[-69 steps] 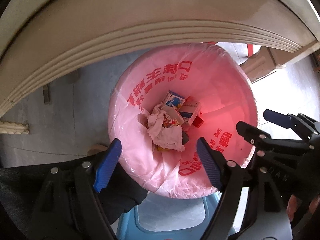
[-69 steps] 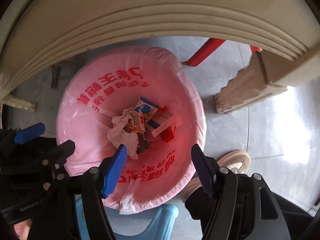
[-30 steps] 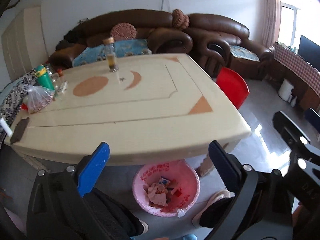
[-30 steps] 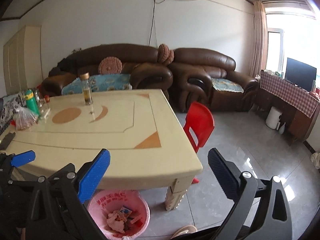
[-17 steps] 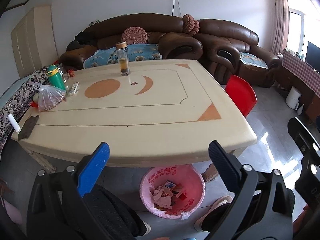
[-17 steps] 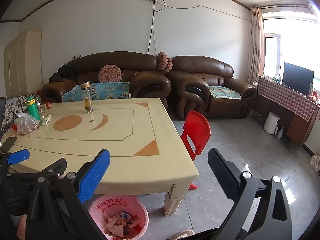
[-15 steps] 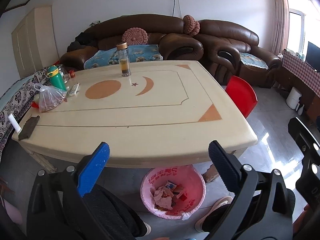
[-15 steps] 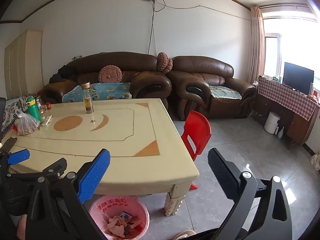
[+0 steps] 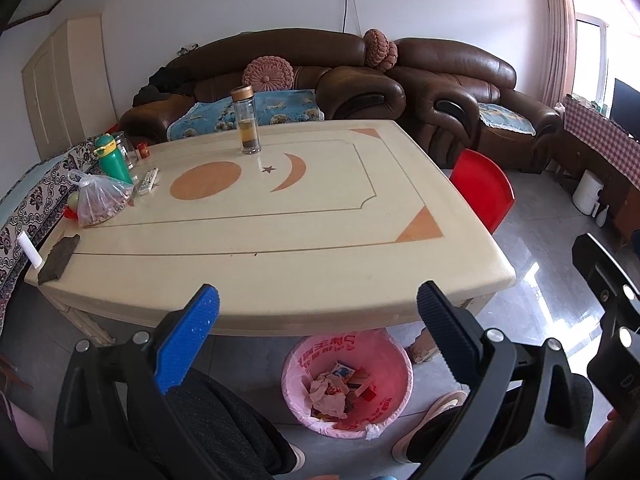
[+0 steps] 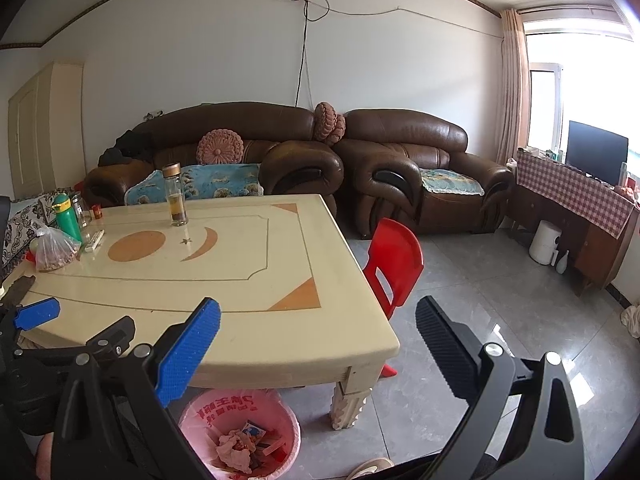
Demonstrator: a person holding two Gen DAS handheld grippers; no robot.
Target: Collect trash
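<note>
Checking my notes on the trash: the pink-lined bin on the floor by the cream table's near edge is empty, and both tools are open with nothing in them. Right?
Not quite: the pink-lined bin is not empty. The left wrist view shows crumpled paper and small cartons inside. It does sit by the cream table, and the left tool and right tool are open, holding nothing.

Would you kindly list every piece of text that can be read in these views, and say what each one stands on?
Red Chinese characters on the pink bin liner: seen upside down and too distorted to read.
Print on the small blue and white box in the bin: too small to read.
Lettering on the right gripper body at the edge of the left wrist view: partly cut off, unreadable.
No other text is legible.
</note>
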